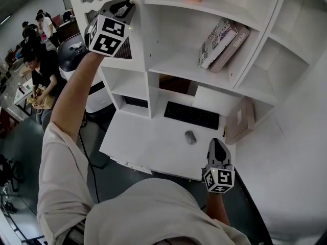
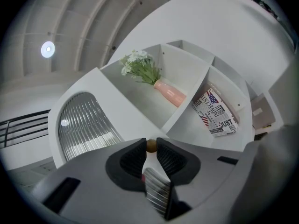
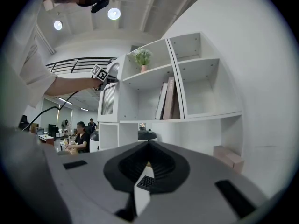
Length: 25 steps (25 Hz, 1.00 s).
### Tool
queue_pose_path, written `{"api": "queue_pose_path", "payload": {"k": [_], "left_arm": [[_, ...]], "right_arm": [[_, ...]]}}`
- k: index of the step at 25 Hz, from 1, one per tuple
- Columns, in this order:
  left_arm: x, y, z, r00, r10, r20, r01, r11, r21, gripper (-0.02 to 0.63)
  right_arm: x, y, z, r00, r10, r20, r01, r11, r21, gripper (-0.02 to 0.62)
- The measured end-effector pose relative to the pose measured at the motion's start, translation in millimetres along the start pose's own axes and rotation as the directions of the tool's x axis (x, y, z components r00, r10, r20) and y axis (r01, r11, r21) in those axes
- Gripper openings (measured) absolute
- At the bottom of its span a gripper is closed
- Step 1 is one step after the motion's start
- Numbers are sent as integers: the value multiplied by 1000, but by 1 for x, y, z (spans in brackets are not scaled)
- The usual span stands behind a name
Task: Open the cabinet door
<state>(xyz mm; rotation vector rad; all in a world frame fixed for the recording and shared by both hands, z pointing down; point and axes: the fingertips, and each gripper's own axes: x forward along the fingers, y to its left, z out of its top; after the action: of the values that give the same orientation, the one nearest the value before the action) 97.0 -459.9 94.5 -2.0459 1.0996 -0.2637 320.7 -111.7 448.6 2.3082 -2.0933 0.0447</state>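
The white cabinet door (image 2: 84,122) has an arched pane of ribbed glass and a small brass knob (image 2: 151,146). My left gripper (image 2: 151,143) is shut on that knob, which sits pinched between the tips of the two dark pads. In the head view the left gripper (image 1: 127,5) is raised to the top left of the white shelf unit, against the ribbed door (image 1: 125,49). My right gripper (image 1: 216,143) hangs low over the desk's right part. Its jaws (image 3: 148,146) are shut with nothing between them.
The open shelves hold a pink vase with white flowers (image 2: 161,87) and leaning books (image 1: 223,44). On the white desk (image 1: 138,137) lie a black keyboard (image 1: 191,115) and a mouse (image 1: 190,137). A cardboard box (image 1: 240,120) stands at the right. People sit at the far left (image 1: 38,70).
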Motion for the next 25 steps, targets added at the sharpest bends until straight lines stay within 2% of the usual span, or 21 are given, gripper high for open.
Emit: {"api": "queue_pose_path", "payload": {"k": [10, 19, 25], "left_arm": [[-8, 2, 1, 1000, -27, -2, 27, 998, -53, 67], [-39, 7, 4, 997, -67, 32, 70, 991, -115, 67], [-66, 11, 6, 991, -114, 67, 124, 977, -172, 67]], "right_arm": [[-1, -4, -1, 1000, 13, -4, -13, 1000, 4, 3], [3, 10, -1, 998, 62, -3, -62, 998, -4, 3], [7, 22, 0, 995, 99, -4, -99, 995, -8, 3]]}}
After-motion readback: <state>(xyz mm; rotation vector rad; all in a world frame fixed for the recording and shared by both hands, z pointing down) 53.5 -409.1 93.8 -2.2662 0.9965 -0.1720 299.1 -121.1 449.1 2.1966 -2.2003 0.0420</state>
